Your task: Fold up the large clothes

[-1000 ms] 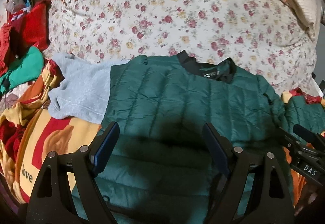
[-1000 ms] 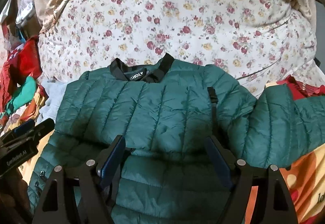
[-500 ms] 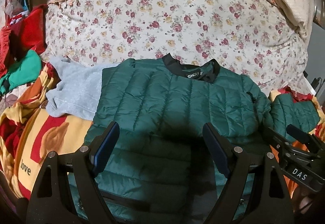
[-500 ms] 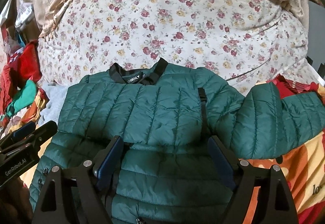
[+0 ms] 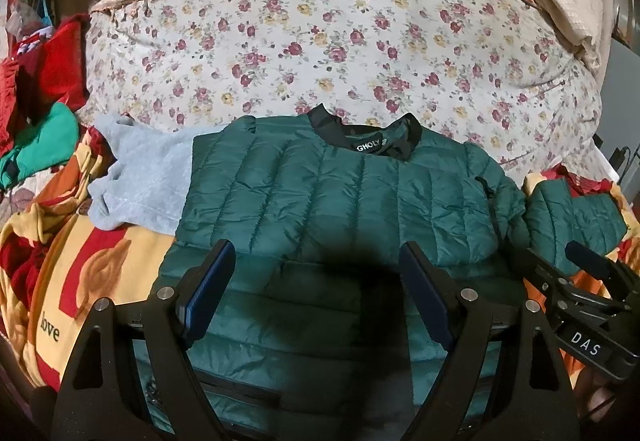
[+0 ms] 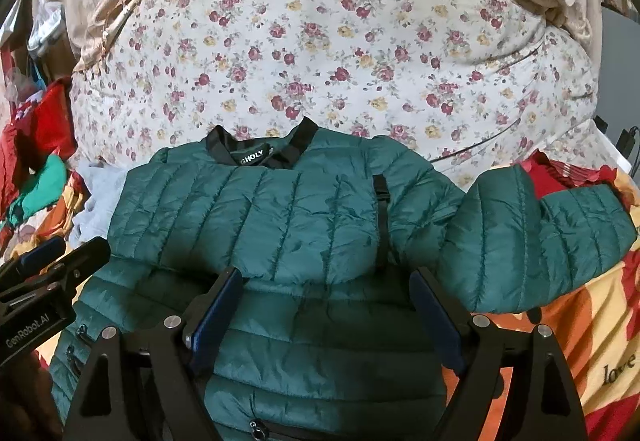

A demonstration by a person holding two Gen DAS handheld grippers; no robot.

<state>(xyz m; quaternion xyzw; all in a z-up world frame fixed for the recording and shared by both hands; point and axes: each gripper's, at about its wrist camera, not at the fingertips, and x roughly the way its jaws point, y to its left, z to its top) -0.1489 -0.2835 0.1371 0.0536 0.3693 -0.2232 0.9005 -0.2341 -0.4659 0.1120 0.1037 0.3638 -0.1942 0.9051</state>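
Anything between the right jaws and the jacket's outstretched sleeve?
Nothing visible. The right gripper is open and empty above the green jacket; the sleeve lies uncovered just to its right, on the orange blanket.

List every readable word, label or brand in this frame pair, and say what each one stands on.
"GHOLY": neck label of the green puffer jacket, also read in the right wrist view.
"love": yellow and red blanket, again at the right edge of the right wrist view.
"DAS": side of the right gripper, seen from the left wrist.
"GenRobot.AI": side of the left gripper, seen from the right wrist.
Nothing else is legible.
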